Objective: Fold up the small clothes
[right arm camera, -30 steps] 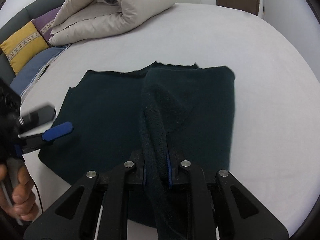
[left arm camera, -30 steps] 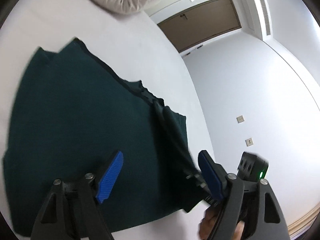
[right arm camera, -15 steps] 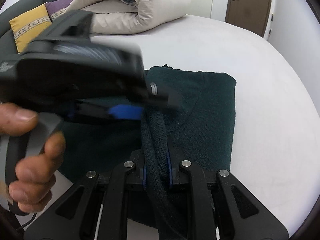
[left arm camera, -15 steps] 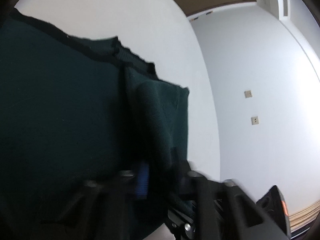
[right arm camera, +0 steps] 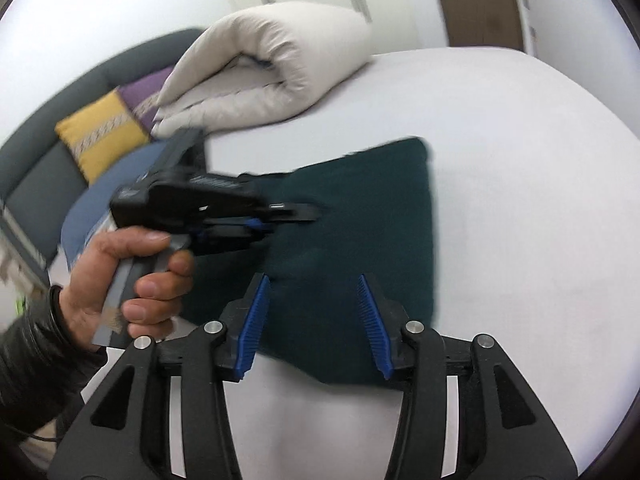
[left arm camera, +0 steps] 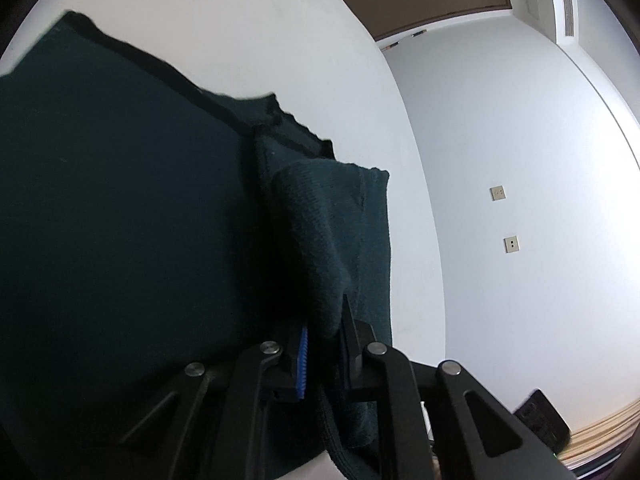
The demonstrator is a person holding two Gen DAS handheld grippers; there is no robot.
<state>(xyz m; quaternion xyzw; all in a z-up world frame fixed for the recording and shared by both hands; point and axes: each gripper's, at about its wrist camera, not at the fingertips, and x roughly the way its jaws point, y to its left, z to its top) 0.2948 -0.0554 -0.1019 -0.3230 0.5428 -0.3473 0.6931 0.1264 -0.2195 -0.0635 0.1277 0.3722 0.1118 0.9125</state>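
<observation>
Left gripper (left arm camera: 322, 356) clenched on a raised ridge of the dark green garment (left arm camera: 120, 220), which spreads flat ahead of and left of its jaws on the white bed (left arm camera: 280, 40). Right gripper (right arm camera: 312, 320) released, jaws spread, garment edge just ahead between them. Judgement: one side panel folded over; remaining folds not yet done.

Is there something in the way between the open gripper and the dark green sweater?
Nothing visible blocks it. The right gripper hangs open just above the dark green knitted sweater, with only air between. The left gripper is off to its left, shut on a fold of the sweater.
</observation>
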